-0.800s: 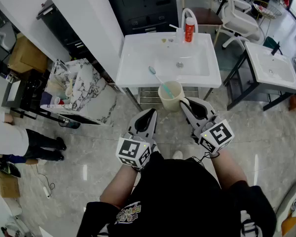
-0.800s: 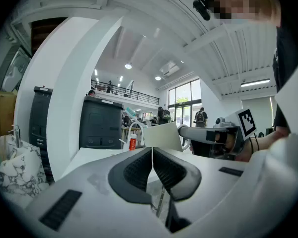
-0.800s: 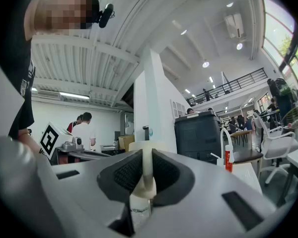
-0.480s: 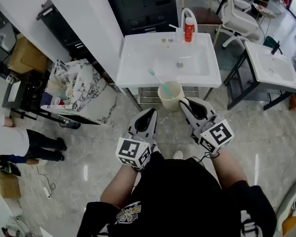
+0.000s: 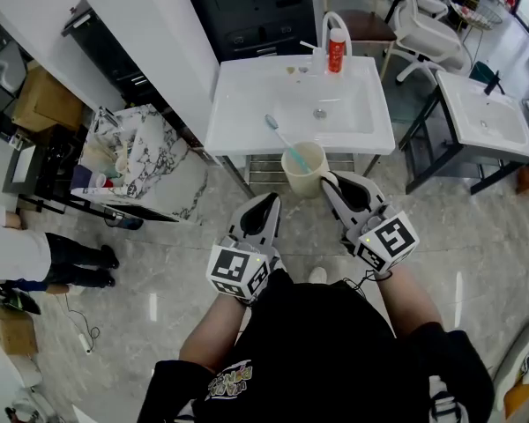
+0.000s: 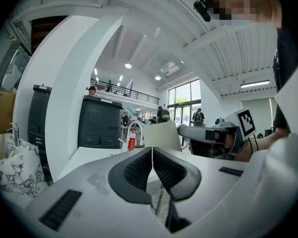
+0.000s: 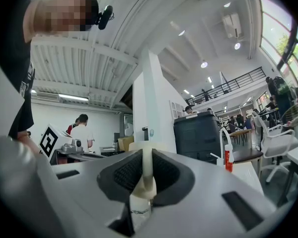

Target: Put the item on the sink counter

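A cream cup (image 5: 304,169) with a teal toothbrush (image 5: 280,137) standing in it hangs in front of the white sink counter (image 5: 240,120), held by its rim. My right gripper (image 5: 328,181) is shut on that rim; in the right gripper view the cup's wall (image 7: 146,171) sits pinched between the jaws of that gripper (image 7: 147,175). My left gripper (image 5: 272,203) is lower left of the cup, shut with nothing in it, and its jaws meet in the left gripper view (image 6: 152,163). The cup (image 6: 161,135) shows there beyond them.
A red bottle (image 5: 337,51) and a white faucet (image 5: 331,26) stand at the basin's back edge. A marble-patterned cabinet (image 5: 154,168) is to the left, a second sink (image 5: 486,120) to the right, chairs (image 5: 419,25) behind. A person stands at far left (image 5: 18,249).
The cup and toothbrush have drifted slightly up toward the sink's front edge; both grippers otherwise hold their places.
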